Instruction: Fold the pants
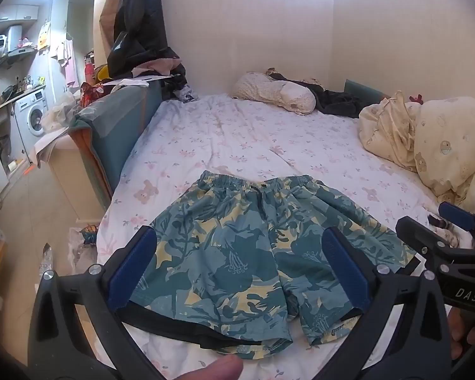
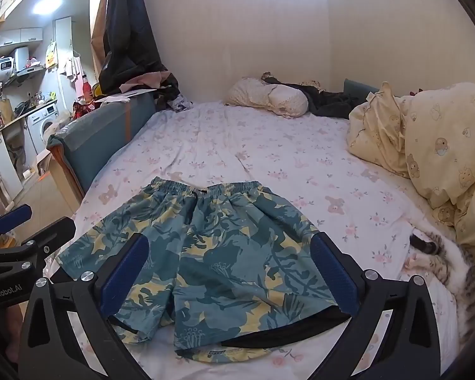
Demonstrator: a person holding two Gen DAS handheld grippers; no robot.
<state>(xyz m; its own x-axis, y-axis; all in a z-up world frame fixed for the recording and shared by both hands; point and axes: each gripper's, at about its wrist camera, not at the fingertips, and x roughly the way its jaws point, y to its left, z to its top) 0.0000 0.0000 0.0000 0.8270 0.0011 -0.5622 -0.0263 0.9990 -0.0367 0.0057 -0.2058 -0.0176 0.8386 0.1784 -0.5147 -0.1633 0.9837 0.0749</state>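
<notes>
The shorts (image 1: 256, 247) lie flat on the bed (image 1: 269, 145), straight ahead of the left gripper (image 1: 247, 269), which hovers over them with its blue-padded fingers spread wide and nothing between them. From that gripper, the leg hems are nearest and the elastic waistband is farthest. The right gripper (image 2: 228, 272) is likewise wide apart and empty above the shorts, its left pad over one leg and its right pad at the other leg's outer edge. The garment's long axis runs from side to side across each gripper's front; the waistband points away toward the pillow (image 1: 275, 93) at the wall, and the two leg openings point back at the grippers. In the left wrist view the other gripper's body reads "DAS"; in the right wrist view the other reads "GenRobot.AI". A tabby cat (image 2: 459, 272) lies on the sheet to the right of the right gripper, beside a yellow duvet (image 2: 433, 145).
</notes>
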